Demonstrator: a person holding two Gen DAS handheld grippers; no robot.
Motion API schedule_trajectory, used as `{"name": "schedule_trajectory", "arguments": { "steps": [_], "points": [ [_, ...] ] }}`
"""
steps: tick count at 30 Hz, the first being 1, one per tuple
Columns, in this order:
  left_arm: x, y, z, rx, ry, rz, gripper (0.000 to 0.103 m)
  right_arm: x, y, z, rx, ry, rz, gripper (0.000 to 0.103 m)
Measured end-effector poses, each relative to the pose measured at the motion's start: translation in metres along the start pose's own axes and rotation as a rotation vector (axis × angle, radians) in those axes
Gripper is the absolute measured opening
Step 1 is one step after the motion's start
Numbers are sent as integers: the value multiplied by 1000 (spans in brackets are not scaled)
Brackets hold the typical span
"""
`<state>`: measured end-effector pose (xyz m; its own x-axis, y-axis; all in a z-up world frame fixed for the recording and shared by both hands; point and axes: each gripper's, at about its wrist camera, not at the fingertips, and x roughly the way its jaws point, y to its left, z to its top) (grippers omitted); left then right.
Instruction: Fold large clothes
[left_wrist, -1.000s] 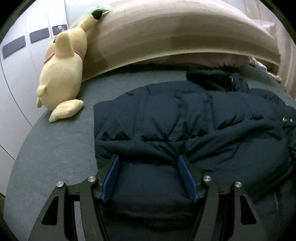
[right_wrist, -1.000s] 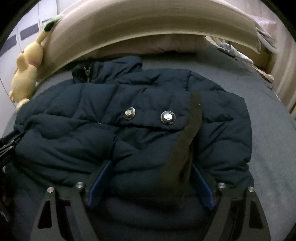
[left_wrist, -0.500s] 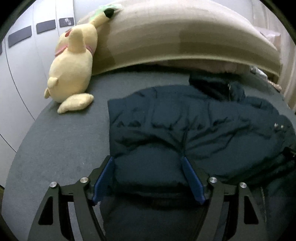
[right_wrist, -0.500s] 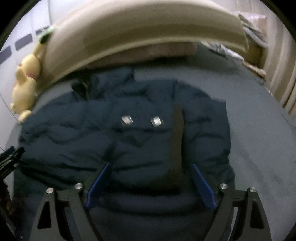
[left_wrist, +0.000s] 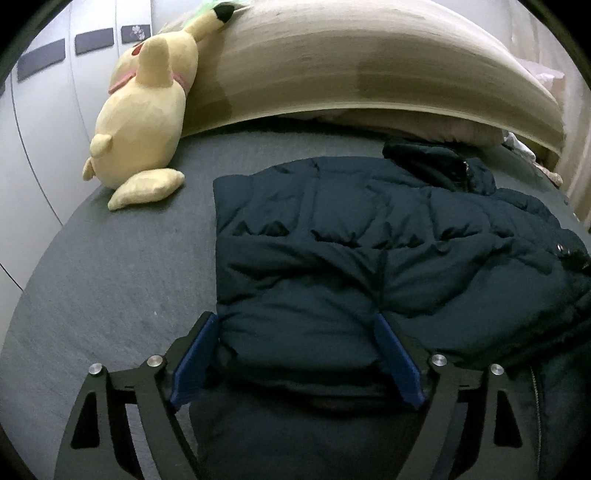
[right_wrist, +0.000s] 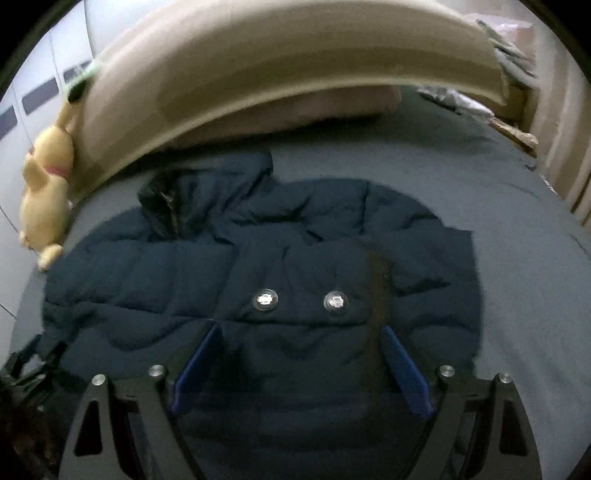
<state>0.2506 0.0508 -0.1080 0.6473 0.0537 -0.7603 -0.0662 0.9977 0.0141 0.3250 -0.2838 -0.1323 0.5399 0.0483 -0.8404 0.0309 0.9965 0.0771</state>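
While the one navy puffer jacket (left_wrist: 369, 258) is lying spread on the grey bed (left_wrist: 129, 258), its collar toward the headboard (left_wrist: 369, 74) and a padded section doubled up over the body, we are judging that one fold has just been laid down and is being let go. Our left gripper (left_wrist: 297, 354) is opening, its blue fingers (left_wrist: 194, 363) flanking the folded edge of the quilted fabric, though we cannot tell if they are pressing on it. Our right gripper (right_wrist: 301, 363) is standing wide over the jacket's lower part, just below the two metal snaps (right_wrist: 266, 299), pinching nothing that we can see. Next, we are guessing, both grippers need to clear the cloth and find fresh edges for the following fold, keeping the puffy layers from springing back. We are counting one jacket, two snaps, one yellow plush toy (left_wrist: 144, 122) against the headboard, and two grippers.
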Motion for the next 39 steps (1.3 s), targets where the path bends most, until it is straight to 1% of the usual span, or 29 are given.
{"name": "schedule_trajectory", "arguments": {
  "steps": [1,2,5,9,11,12,15,17,20,22,25,27,29,32,34,37,39],
  "points": [
    [0,1,0,-4,2,-4,87,9,-2,-2,6,42,-1,90],
    [0,1,0,-6,5,-4,87,14,-7,-4,40,64,26,90],
    [-5,1,2,0,4,-5,87,-10,-14,-7,66,24,70,90],
    [-23,4,1,0,-12,-9,87,-54,-24,-22,23,-36,68,90],
    [-35,5,-2,12,-17,-12,87,-76,-35,-34,28,-53,78,90],
    [-41,5,-4,18,-21,-14,87,-90,-42,-46,39,-56,91,90],
    [-67,13,-16,27,-29,-25,87,-112,-62,-70,66,-45,114,90],
    [-87,23,-26,13,-44,-40,87,-133,-80,-102,101,-50,113,90],
    [-120,46,-50,-20,-57,-60,87,-155,-106,-141,164,-43,119,90],
    [-138,62,-67,-45,-60,-67,87,-171,-127,-174,224,-42,118,90],
    [-160,90,-101,-97,-49,-59,87,-188,-151,-214,312,-44,125,90],
    [-169,103,-120,-136,-29,-54,87,-194,-164,-239,366,-33,139,90],
    [-175,114,-141,-178,4,-73,87,-195,-170,-263,400,-11,164,90],
    [-183,120,-170,-209,46,-109,87,-194,-172,-288,435,10,211,90],
    [-188,119,-185,-216,64,-140,87,-195,-172,-304,456,18,272,90],
    [-194,114,-200,-218,82,-190,87,-197,-169,-316,463,16,331,90],
    [-198,111,-208,-210,82,-195,87,-201,-167,-321,458,10,348,90]
  ]
}}
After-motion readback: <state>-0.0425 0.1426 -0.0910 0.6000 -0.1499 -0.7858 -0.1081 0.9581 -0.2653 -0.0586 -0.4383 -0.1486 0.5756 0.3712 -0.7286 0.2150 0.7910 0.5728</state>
